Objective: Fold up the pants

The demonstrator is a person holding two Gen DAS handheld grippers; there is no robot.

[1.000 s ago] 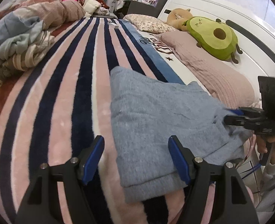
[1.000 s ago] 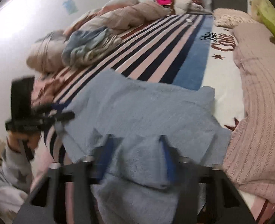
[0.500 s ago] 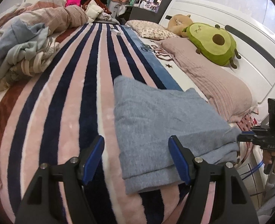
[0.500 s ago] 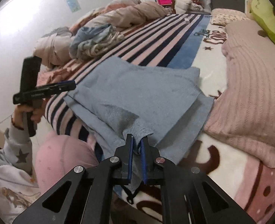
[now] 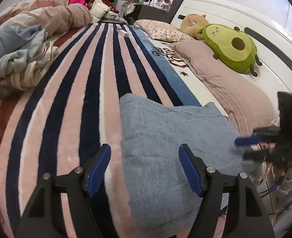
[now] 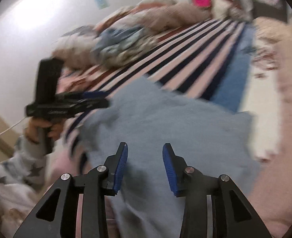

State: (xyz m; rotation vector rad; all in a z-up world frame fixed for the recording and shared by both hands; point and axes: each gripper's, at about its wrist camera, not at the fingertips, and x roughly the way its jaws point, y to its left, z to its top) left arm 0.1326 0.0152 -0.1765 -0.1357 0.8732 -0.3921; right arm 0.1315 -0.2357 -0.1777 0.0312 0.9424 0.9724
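Observation:
The grey-blue pants [image 5: 171,142] lie folded on the striped blanket near the bed's front edge; they also show in the blurred right wrist view [image 6: 165,123]. My left gripper [image 5: 145,166] is open and empty, its fingers straddling the pants' left edge just above the cloth. My right gripper [image 6: 145,158] is open and empty over the pants' near end. It shows in the left wrist view [image 5: 251,144] at the pants' right edge. The left gripper shows in the right wrist view [image 6: 98,99] at the pants' left corner.
A pink, navy and white striped blanket [image 5: 82,75] covers the bed. A heap of clothes [image 5: 17,59] lies at the left. A pink pillow [image 5: 231,91] and an avocado plush [image 5: 231,47] lie along the white headboard at the right.
My right gripper was shut on a pinch of the pants' edge half a second ago; it has let go, opened and moved in over the pants. The left gripper stayed open, shifting slightly.

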